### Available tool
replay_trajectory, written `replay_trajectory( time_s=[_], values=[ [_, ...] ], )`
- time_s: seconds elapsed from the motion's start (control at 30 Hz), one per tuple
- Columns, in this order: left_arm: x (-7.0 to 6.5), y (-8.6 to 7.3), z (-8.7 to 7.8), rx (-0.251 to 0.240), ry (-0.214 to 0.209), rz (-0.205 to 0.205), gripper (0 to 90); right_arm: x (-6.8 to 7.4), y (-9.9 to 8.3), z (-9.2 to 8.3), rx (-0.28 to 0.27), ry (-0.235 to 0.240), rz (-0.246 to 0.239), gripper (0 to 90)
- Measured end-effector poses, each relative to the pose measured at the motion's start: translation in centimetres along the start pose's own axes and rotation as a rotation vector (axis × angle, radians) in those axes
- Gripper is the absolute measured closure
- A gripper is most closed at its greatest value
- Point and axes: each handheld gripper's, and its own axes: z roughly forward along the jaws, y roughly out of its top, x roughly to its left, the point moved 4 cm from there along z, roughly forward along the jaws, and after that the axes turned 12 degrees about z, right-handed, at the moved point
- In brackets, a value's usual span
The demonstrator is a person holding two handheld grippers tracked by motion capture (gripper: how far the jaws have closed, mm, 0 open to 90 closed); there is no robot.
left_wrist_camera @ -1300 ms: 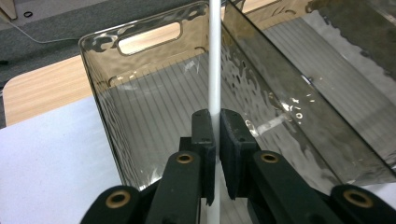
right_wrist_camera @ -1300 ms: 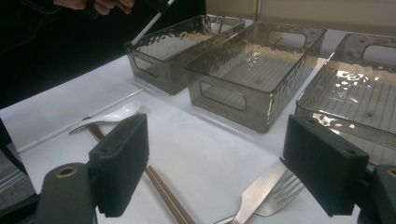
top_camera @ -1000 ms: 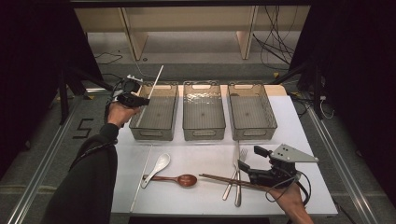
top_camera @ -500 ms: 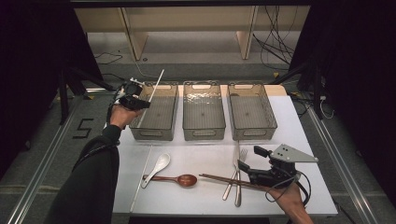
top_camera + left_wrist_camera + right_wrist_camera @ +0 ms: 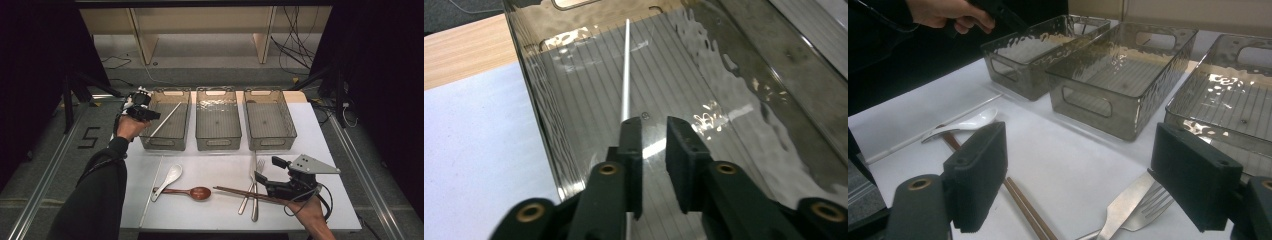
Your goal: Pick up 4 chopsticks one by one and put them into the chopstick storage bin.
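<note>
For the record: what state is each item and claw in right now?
Silver chopstick: lying in the left bin, slanted.
Left claw: jaws just opening, chopstick beside one pad.
Middle bin: empty.
Right bin: empty.
Right claw: open wide, above the forks.
White spoon: flat on the table.

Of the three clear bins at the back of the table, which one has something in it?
The left bin, under the left gripper: a thin white stick lies slanted inside it. The middle bin and right bin hold nothing.
</note>
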Motion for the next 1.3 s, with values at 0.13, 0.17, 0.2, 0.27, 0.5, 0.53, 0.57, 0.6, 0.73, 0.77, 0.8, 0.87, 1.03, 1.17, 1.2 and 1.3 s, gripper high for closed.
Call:
replay_trajectory(
  time_s=[0.13, 0.17, 0.2, 0.27, 0.5, 0.53, 0.57, 0.6, 0.73, 0.77, 0.8, 0.87, 1.03, 1.17, 1.2, 1.3],
  values=[
    [-0.8, -0.3, -1.4, -0.014, -0.037, -0.028, 61.0, 0.1, 0.0, -0.1, -0.002, 0.000, -0.001, 23.4],
    [-1.1, -0.4, -1.8, -0.014, -0.049, -0.032, 57.9, 0.1, 0.0, -0.1, -0.002, 0.001, -0.001, 23.5],
    [-1.4, -0.5, -2.2, -0.011, -0.061, -0.035, 54.0, 0.1, 0.0, -0.1, -0.002, 0.001, -0.001, 23.4],
    [-2.4, -0.9, -3.2, 0.008, -0.076, -0.009, 46.6, 0.1, 0.0, -0.1, 0.000, -0.002, -0.001, 23.4],
    [-5.1, -3.0, -5.3, 0.025, -0.101, 0.013, 31.7, 0.1, 0.0, 0.0, 0.000, -0.002, -0.001, 23.4],
    [-5.3, -3.2, -5.5, 0.035, -0.102, 0.016, 30.4, 0.1, 0.0, 0.0, 0.001, -0.004, -0.001, 23.4],
    [-5.5, -3.4, -5.6, 0.051, -0.105, 0.024, 28.4, 0.1, 0.0, 0.0, 0.000, -0.003, 0.001, 23.4],
    [-5.8, -3.7, -5.8, 0.056, -0.100, 0.031, 25.8, 0.2, 0.1, 0.0, -0.001, -0.002, 0.001, 23.4],
    [-6.8, -4.6, -6.4, 0.081, -0.111, 0.060, 22.1, 0.3, 0.1, 0.0, -0.002, 0.000, -0.004, 23.4],
    [-6.9, -4.9, -6.5, 0.087, -0.105, 0.059, 21.6, 0.3, 0.1, 0.0, -0.002, -0.001, -0.007, 23.4],
    [-7.0, -5.2, -6.5, 0.092, -0.108, 0.055, 21.1, 0.3, 0.1, 0.0, -0.001, -0.001, -0.009, 23.4],
    [-7.2, -5.8, -6.6, 0.106, -0.114, 0.049, 20.1, 0.3, 0.1, -0.1, -0.002, 0.001, -0.006, 23.4],
    [-7.8, -7.2, -6.6, 0.139, -0.115, 0.053, 17.8, 0.2, 0.1, -0.1, -0.004, -0.003, -0.007, 23.4],
    [-8.1, -8.0, -6.8, 0.140, -0.107, 0.052, 16.2, 0.3, 0.1, -0.1, -0.004, -0.003, -0.010, 23.4],
    [-8.2, -8.1, -6.9, 0.144, -0.110, 0.056, 16.0, 0.3, 0.1, -0.1, -0.003, -0.005, -0.011, 23.4],
    [-8.5, -8.8, -7.1, 0.149, -0.108, 0.061, 15.6, 0.3, 0.1, -0.2, -0.005, -0.005, -0.011, 23.4]
  ],
)
